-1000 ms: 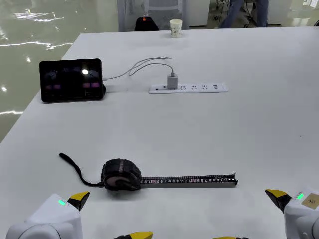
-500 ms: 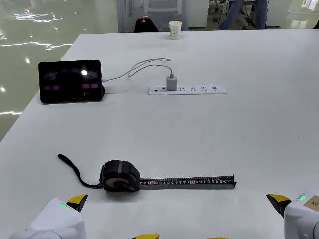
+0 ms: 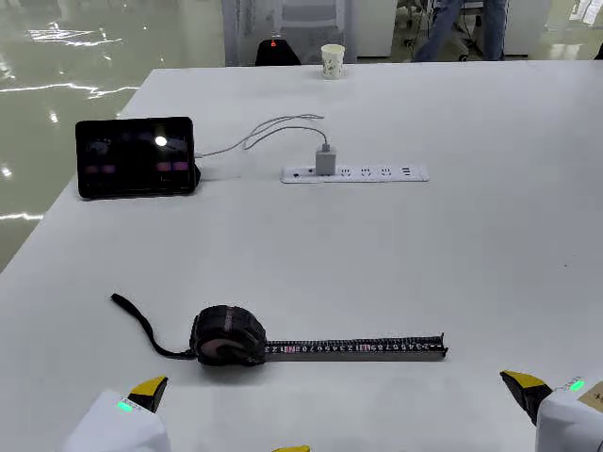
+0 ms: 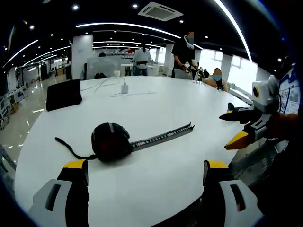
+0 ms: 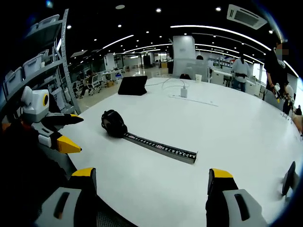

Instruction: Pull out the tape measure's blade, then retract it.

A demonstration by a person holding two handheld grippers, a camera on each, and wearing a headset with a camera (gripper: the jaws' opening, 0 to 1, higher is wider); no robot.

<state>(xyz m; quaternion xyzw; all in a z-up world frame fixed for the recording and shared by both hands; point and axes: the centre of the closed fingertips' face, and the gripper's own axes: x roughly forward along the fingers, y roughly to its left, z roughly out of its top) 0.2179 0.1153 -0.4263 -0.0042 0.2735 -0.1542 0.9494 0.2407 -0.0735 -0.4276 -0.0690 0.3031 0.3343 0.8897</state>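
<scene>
The left gripper [image 4: 145,166] and right gripper [image 5: 152,172] have backed toward the big white table's [image 3: 424,254] near edge, jaws wide and empty. The round black tape measure [image 3: 227,334] lies there, its marked blade [image 3: 358,347] out.

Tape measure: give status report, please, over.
Left gripper, right gripper open, empty. Tape measure on table, blade pulled out. Power strip far behind it.

On the table [image 3: 471,245], the tape measure [image 3: 227,335] lies near the front edge, its blade [image 3: 353,347] reaching rightward and its strap [image 3: 141,325] leftward. Well behind it, a tablet [image 3: 136,156] stands left of a power strip [image 3: 355,173]. A paper cup [image 3: 332,60] sits at the far edge.
</scene>
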